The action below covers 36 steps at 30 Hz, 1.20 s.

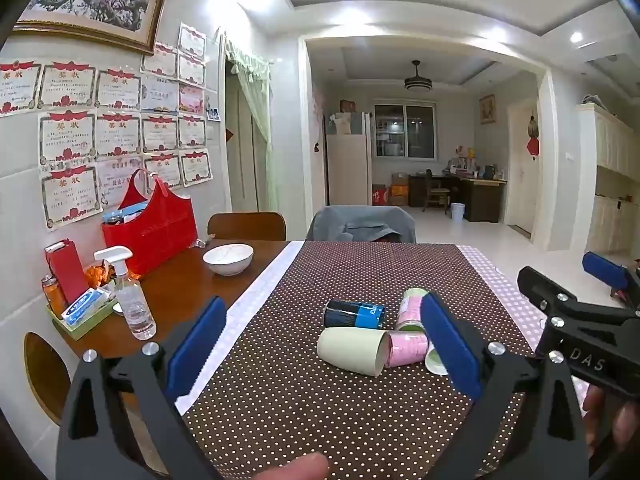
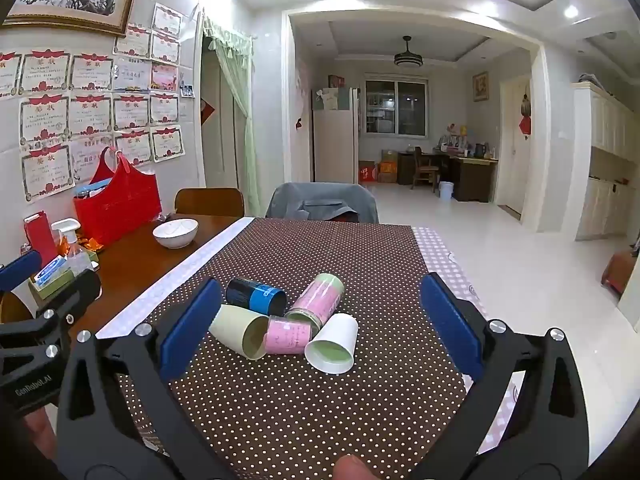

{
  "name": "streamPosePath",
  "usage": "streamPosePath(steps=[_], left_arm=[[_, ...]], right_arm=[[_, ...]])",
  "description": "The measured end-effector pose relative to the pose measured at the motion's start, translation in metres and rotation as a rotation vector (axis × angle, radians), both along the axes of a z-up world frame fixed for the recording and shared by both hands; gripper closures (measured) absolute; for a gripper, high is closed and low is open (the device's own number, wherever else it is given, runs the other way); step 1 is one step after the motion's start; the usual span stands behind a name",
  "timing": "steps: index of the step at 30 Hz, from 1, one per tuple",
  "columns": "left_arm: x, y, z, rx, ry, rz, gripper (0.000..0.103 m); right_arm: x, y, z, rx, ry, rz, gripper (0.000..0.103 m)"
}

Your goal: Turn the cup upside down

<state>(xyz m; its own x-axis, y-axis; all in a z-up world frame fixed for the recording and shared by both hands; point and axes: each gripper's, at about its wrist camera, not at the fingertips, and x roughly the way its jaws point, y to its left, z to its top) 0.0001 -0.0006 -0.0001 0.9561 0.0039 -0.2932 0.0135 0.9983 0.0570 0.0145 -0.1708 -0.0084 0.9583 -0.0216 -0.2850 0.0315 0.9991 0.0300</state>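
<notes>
Several cups lie on their sides in a cluster on the brown dotted cloth (image 1: 320, 400). A pale green cup (image 1: 354, 350) (image 2: 240, 336) lies with its mouth toward me. A black and blue cup (image 1: 354, 314) (image 2: 256, 296), two pink cups (image 1: 406, 348) (image 2: 288, 334) (image 2: 320, 300) and a white cup (image 2: 332, 344) lie around it. My left gripper (image 1: 324, 352) is open and empty, short of the cluster. My right gripper (image 2: 320, 328) is open and empty, short of the cluster, and also shows at the right of the left wrist view (image 1: 580, 300).
A white bowl (image 1: 228, 258) sits on the bare wooden table (image 1: 180, 292) to the left. A spray bottle (image 1: 128, 296), a red bag (image 1: 156, 224) and a tray of small items (image 1: 80, 312) stand by the wall. Two chairs (image 1: 360, 224) stand at the far edge.
</notes>
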Motion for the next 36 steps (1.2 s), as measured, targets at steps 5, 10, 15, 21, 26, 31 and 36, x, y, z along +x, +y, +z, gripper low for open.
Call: streamPosePath(steps=[5, 10, 15, 21, 26, 31, 36], left_arm=[[-0.001, 0.001, 0.001, -0.005, -0.014, 0.005, 0.007], [-0.001, 0.001, 0.016, -0.006, -0.029, -0.001, 0.007], [-0.007, -0.004, 0.010, 0.011, -0.046, 0.000, 0.004], [-0.006, -0.001, 0.010, -0.002, -0.043, -0.009, 0.004], [-0.006, 0.000, 0.009, -0.015, -0.048, -0.015, 0.004], [-0.004, 0.001, 0.008, -0.012, -0.040, -0.009, 0.004], [-0.004, 0.003, 0.008, -0.016, -0.036, -0.004, 0.004]], right_arm=[[-0.001, 0.000, 0.000, 0.003, -0.002, -0.001, 0.006], [-0.002, -0.004, 0.005, 0.008, 0.000, -0.001, 0.006], [-0.003, -0.008, 0.008, 0.010, -0.003, -0.001, 0.006], [-0.004, -0.008, 0.008, 0.009, -0.006, -0.001, 0.006], [-0.004, -0.007, 0.010, 0.007, -0.009, -0.002, 0.006], [-0.005, -0.005, 0.009, 0.006, -0.011, -0.004, 0.006], [-0.006, -0.005, 0.011, 0.006, -0.011, -0.005, 0.006]])
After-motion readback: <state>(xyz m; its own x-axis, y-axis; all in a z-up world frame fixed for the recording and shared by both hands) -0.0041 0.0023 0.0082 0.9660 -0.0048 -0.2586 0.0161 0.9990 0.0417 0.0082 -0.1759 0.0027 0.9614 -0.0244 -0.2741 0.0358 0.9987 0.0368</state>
